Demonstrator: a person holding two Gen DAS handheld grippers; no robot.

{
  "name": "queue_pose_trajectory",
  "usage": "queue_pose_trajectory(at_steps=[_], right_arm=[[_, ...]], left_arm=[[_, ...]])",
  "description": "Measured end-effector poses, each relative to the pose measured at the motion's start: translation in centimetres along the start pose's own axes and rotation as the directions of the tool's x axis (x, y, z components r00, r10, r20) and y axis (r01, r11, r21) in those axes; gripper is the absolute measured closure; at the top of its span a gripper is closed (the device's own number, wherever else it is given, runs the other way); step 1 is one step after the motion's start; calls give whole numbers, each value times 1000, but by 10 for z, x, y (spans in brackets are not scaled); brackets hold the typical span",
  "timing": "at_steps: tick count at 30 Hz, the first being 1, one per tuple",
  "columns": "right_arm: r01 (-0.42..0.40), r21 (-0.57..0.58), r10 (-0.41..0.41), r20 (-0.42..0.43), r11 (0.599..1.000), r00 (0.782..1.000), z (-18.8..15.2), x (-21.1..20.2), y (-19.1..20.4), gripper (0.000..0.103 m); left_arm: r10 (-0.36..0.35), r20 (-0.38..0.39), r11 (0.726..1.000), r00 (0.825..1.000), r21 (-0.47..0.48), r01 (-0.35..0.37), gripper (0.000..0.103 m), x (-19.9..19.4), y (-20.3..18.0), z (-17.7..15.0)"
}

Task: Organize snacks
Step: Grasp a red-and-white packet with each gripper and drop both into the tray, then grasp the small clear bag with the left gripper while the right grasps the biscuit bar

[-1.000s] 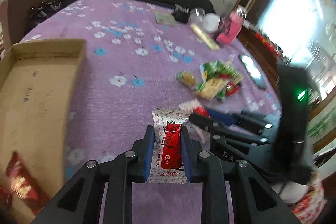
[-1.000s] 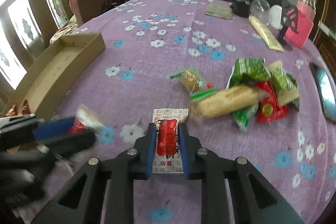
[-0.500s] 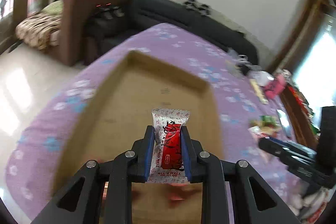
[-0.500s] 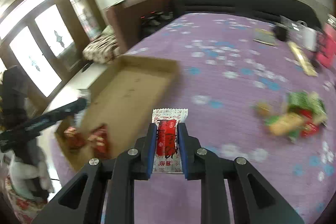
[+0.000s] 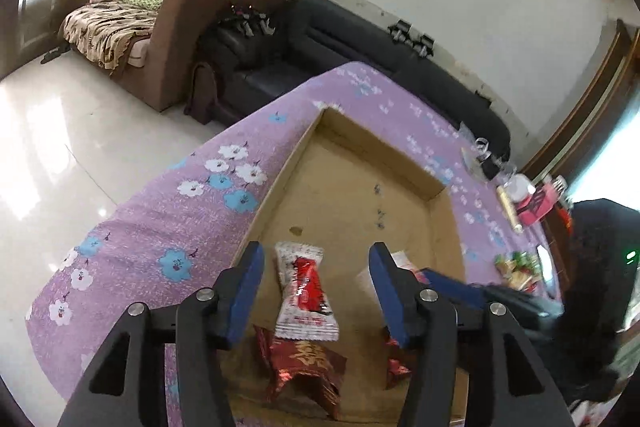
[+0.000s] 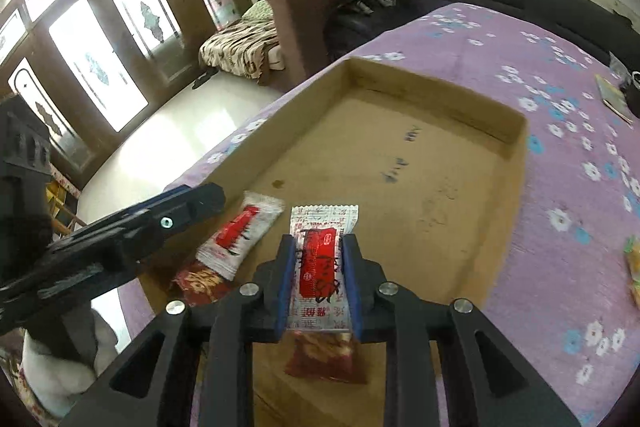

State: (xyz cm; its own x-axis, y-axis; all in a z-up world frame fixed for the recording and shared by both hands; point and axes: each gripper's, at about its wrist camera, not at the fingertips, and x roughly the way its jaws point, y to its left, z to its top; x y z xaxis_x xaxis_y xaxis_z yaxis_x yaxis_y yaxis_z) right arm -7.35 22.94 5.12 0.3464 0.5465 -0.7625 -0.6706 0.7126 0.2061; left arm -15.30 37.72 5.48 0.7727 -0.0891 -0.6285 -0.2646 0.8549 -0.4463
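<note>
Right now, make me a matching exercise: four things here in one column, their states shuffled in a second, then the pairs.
Things:
1. left claw
2. right claw
3. box
4. dark red packs

States:
A. lying on the box floor
B. pads against a white-and-red sachet
C. sitting on the purple cloth
D. jaws wide apart and opening, a sachet loose between them

Pairs: 1-D, 2-B, 3-C, 4-A

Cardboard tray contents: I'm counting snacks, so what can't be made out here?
- Left wrist view: the left gripper hides part of the dark red foil packets.
- Right wrist view: the white-and-red sachet in the right gripper, whose jaws are opening, covers another packet.
- Cardboard tray: near end cut off.
</note>
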Motion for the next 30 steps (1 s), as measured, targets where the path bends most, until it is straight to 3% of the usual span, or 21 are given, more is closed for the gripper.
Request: queue_pose_trajectory(at_steps=[4,8,12,15,18,24,27,29,30], right_arm=[[22,-9,-21,47,1000,999,-5,-17,1,75],[63,40,-67,99,997,993,-16,-46,-32,72],[168,164,-188,118,972,975,-33,-77,-104,72],[258,291,-296,95,921,950,-43,-94,-176,72],[343,314,-379,59,885,924,-43,-97,-224,72],[365,278,-374,-24,889,927,-38,-61,-260,73],[340,288,-344,-35,895,938,-41,-54,-259,82],[263,309,-267,-30,914,963,-47,-57,-254,87],[213,313,-215,-27,926,976,-50,-60,-249,95]], left_arm=[[-68,45,998,997,-10,68,25,-14,-8,0],[-179,46,984,983,-7,179,21,-20,-28,-3],[-226,16,974,974,36,226,21,-19,-54,-10],[-252,-10,965,968,68,252,21,-15,-73,-16],[-270,-45,957,962,97,274,21,-8,-95,-24],[-271,-99,945,958,163,284,21,-1,-131,-37],[-264,-108,942,959,187,280,21,0,-141,-40],[-262,-115,939,958,198,281,21,2,-146,-41],[-262,-120,938,958,201,282,21,4,-148,-42]])
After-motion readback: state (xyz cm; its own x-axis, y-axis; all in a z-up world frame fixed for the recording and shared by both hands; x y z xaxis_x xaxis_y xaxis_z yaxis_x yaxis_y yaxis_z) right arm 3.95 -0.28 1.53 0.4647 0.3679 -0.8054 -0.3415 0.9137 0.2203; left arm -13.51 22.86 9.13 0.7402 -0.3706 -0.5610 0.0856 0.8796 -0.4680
